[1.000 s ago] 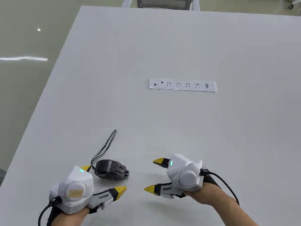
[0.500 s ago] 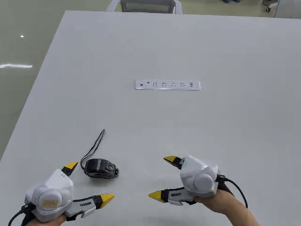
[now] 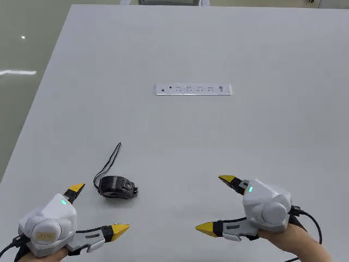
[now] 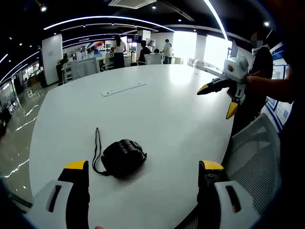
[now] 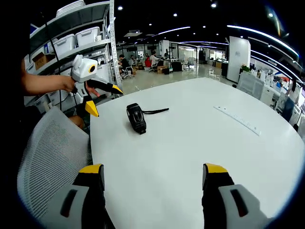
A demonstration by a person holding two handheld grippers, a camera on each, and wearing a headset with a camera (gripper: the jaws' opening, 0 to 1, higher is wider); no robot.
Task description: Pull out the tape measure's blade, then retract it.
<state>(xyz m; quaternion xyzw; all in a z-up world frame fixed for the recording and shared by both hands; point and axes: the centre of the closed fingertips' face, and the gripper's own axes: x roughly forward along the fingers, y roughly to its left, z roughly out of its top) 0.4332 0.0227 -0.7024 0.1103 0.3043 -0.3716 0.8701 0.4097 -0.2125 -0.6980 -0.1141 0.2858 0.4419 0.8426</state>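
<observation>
while left tool point(image 3: 99, 207) gapes, tape measure point(image 3: 116, 187) just ahead

1. The tape measure point(image 3: 117, 187), just ahead of the left gripper's point(image 3: 98, 208) jaws, is black, cord included.
2. The left gripper and right gripper point(image 3: 215, 203) have white bodies and black jaws tipped yellow.
3. The table point(image 3: 218, 136) and power strip point(image 3: 193, 89) are white.

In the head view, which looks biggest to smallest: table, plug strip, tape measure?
1. Table, by far.
2. Plug strip and tape measure look about alike: strip longer, tape measure fatter.
</observation>
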